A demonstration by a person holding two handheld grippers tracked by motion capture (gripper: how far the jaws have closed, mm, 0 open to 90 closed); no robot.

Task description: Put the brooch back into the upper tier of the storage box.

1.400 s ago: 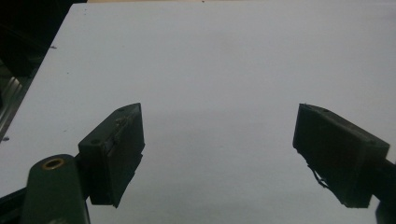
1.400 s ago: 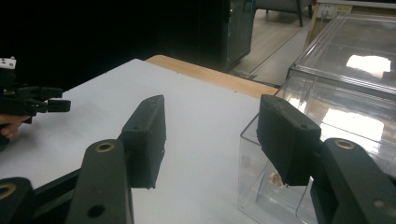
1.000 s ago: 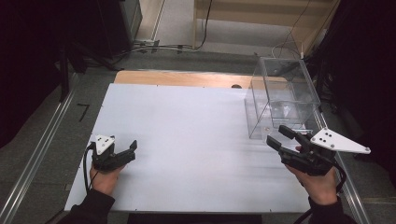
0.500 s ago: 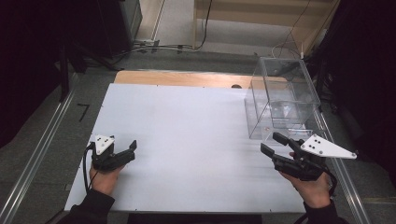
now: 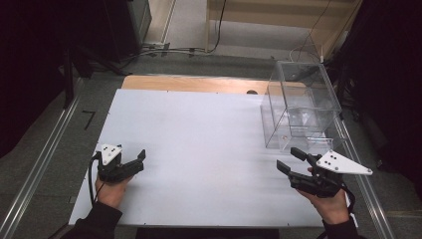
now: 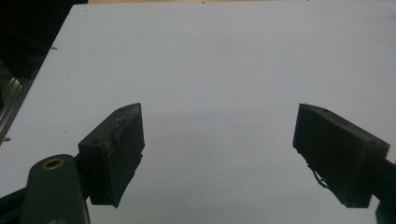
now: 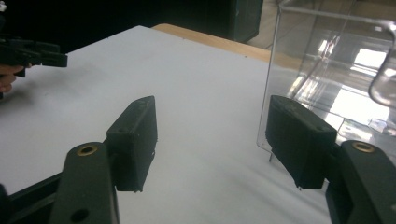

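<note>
My left gripper (image 5: 138, 160) rests low over the white table sheet (image 5: 199, 134) at the near left, held in a hand. In the left gripper view its jaws (image 6: 217, 116) stand open with bare white sheet between them. My right gripper (image 5: 291, 159) is held at the near right, just in front of a clear plastic box (image 5: 298, 107). Its jaws (image 7: 212, 105) have just been opening and stand open with nothing between them. The box wall (image 7: 327, 60) rises right behind the right-hand jaw.
The clear box stands at the table's right edge, with a strip of bare wood (image 5: 189, 83) behind the white sheet. Metal rails (image 5: 45, 154) run along both sides of the table. The left gripper (image 7: 32, 51) appears far off in the right gripper view.
The right hand has sunk and drawn nearer to the table's front edge, away from the box, and its jaws stand wider apart. The left hand has kept still.
</note>
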